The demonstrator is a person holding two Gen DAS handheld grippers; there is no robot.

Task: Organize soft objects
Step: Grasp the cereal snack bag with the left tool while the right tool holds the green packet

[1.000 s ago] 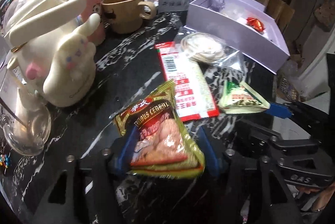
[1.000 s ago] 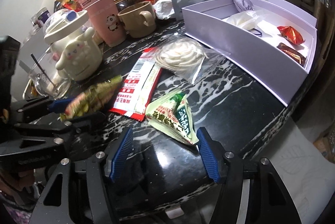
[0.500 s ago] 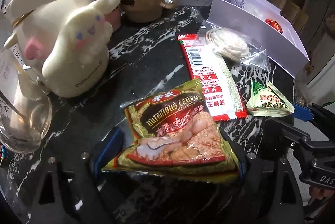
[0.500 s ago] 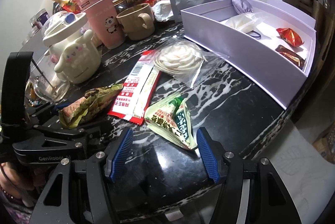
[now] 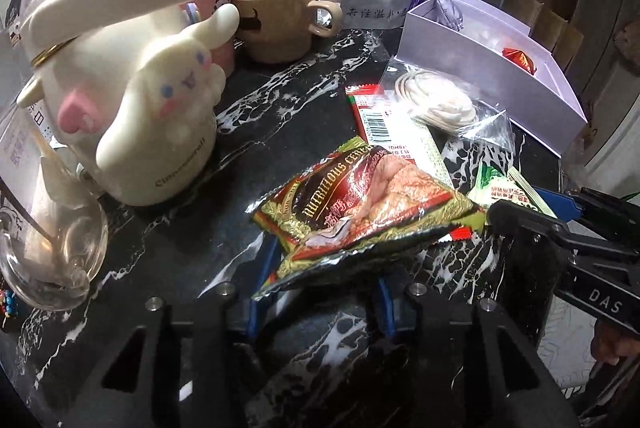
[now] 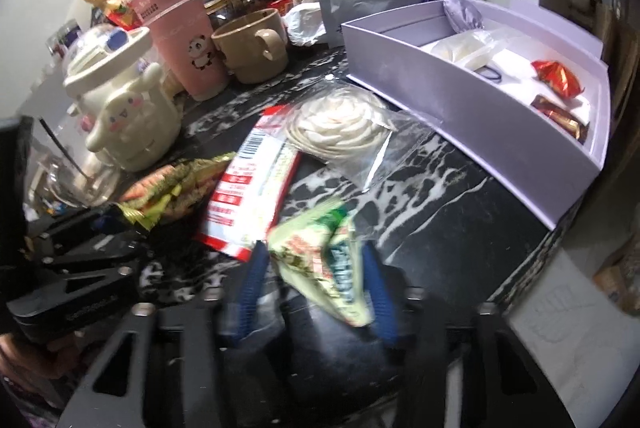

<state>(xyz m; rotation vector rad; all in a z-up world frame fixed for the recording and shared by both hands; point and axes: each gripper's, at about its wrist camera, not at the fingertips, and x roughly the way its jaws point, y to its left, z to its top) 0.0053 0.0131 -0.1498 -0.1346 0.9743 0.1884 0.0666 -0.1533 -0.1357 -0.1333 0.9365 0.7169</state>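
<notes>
Both tongs are clenched on soft packets, left tongs (image 5: 320, 292) gripping the cereal sachet (image 5: 368, 211), right tongs (image 6: 316, 288) still closing around the green packet (image 6: 324, 260), apparently bound for the lavender box (image 6: 460, 103) along the table's far-right edge.

Left gripper (image 5: 320, 292) clamped on cereal packet (image 5: 360, 211), packet crumpled, tilted off the black marble counter (image 5: 248, 131). Red sachet (image 5: 394, 131) behind it. Right gripper (image 5: 560, 203) closing on green packet (image 5: 504, 187). White bunny jar (image 5: 140, 87) left; lilac box (image 5: 492, 67) far right.
</notes>
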